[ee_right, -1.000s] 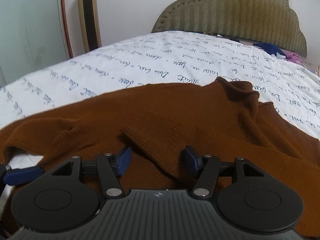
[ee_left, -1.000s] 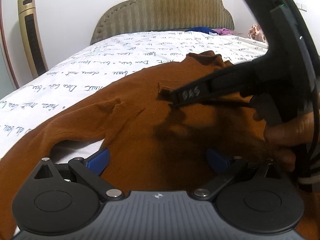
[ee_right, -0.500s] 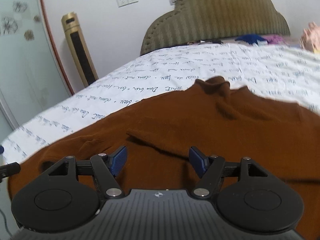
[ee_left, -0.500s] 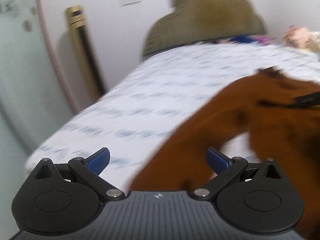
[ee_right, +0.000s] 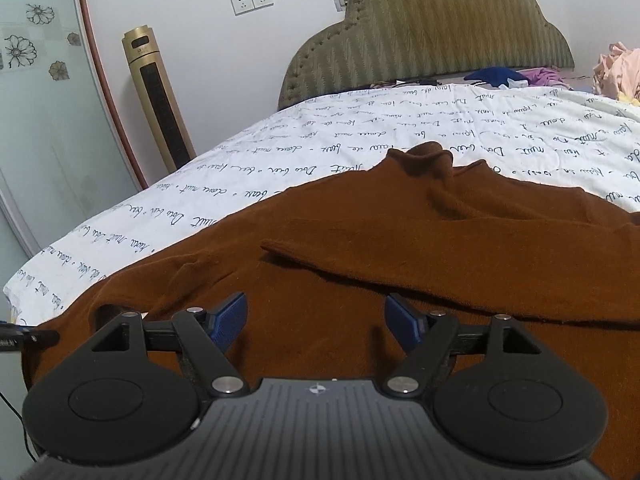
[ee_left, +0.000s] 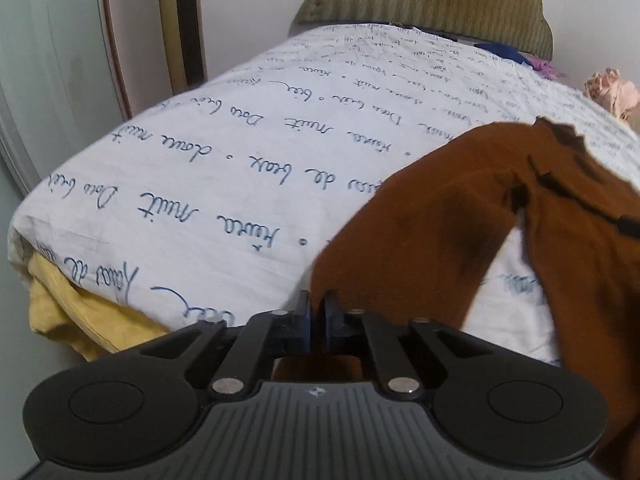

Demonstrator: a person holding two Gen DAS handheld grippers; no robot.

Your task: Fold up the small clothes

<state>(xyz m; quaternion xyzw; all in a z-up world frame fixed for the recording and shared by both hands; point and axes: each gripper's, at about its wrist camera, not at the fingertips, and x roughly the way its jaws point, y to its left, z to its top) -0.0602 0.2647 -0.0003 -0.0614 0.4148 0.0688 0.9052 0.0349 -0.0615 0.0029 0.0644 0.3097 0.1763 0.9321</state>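
Your left gripper is pinched tight on the near left sleeve of the brown sweater, which lies spread on the script-print bedsheet, collar toward the headboard. The right sleeve already lies across the chest. Your right gripper hovers wide, holding nothing. Carry the sleeve rightward across the body, keeping it taut and flat.

Left black two-finger gripper: blue-padded jaws pinched together on a fold of brown knit sleeve, which rises from between the fingertips. Right black two-finger gripper: jaws spread wide, nothing between fingertips.
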